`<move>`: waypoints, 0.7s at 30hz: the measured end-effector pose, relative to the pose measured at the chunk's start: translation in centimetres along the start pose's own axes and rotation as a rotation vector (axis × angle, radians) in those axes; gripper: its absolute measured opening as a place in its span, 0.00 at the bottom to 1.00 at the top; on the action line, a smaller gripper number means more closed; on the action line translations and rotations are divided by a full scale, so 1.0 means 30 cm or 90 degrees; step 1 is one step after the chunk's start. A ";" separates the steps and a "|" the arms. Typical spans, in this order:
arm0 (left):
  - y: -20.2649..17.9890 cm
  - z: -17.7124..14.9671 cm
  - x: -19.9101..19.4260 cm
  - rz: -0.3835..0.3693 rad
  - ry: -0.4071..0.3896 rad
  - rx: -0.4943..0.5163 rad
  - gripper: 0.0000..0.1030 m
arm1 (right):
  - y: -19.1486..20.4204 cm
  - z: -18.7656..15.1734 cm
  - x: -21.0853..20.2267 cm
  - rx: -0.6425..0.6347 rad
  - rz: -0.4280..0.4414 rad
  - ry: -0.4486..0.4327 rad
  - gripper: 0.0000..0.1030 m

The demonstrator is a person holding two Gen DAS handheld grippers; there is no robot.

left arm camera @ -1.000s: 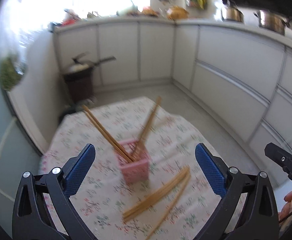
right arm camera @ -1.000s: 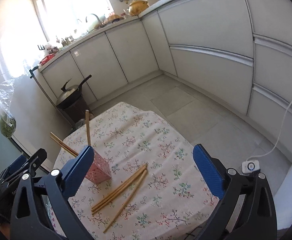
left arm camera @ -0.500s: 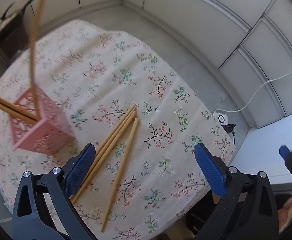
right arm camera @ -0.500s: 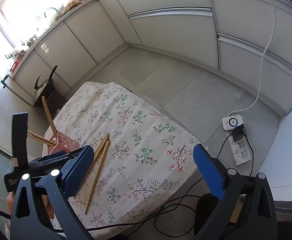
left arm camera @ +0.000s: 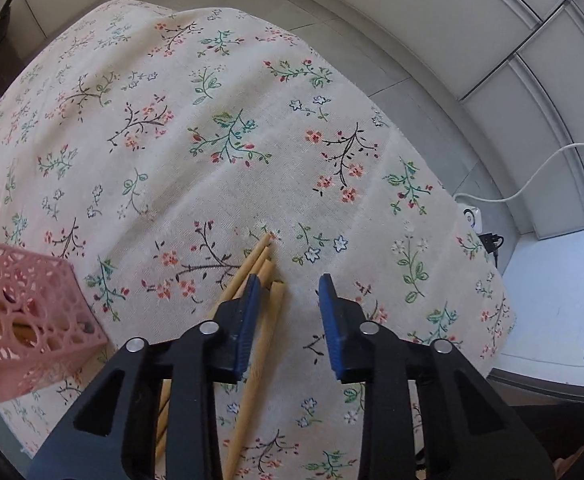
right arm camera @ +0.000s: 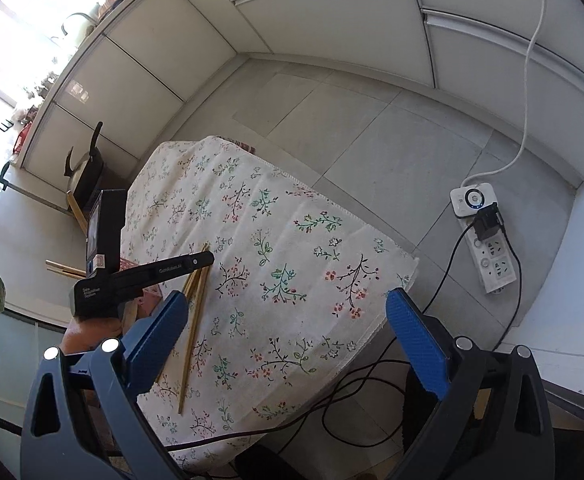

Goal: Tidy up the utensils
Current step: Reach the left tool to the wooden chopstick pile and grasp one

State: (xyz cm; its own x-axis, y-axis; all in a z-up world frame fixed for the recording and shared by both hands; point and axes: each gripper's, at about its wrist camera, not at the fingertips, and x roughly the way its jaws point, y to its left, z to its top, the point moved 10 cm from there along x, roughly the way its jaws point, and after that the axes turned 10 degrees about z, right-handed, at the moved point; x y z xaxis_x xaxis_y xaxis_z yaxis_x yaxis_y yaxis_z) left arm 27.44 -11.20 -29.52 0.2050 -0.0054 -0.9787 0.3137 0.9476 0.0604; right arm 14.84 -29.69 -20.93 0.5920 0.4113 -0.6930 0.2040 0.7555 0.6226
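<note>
Left gripper [left arm camera: 287, 280], jaws partly apart, is hovering over loose chopsticks [left arm camera: 265, 268] beside pink holder [left arm camera: 23, 316]; right gripper [right arm camera: 287, 332] is hanging wide apart.

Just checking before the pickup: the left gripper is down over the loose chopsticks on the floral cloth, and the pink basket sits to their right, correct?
Not quite. In the left wrist view the pink basket sits left of the loose chopsticks, not right. The left gripper is down over them on the floral cloth.
</note>
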 end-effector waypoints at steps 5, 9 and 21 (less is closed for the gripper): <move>-0.004 -0.012 -0.022 -0.010 0.020 0.013 0.25 | -0.004 0.003 0.002 0.002 0.006 0.007 0.93; -0.004 -0.052 -0.038 0.017 0.025 0.036 0.25 | -0.012 0.003 0.006 0.018 0.016 0.014 0.93; 0.031 -0.136 -0.045 0.029 -0.020 0.026 0.06 | -0.002 0.038 0.105 0.039 -0.026 0.016 0.93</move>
State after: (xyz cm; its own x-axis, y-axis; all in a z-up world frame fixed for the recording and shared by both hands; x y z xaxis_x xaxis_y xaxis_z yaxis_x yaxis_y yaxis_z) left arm 23.68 -9.00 -28.93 0.2495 0.0271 -0.9680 0.3412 0.9330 0.1141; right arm 17.56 -29.02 -22.73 0.5621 0.3943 -0.7271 0.2756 0.7395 0.6141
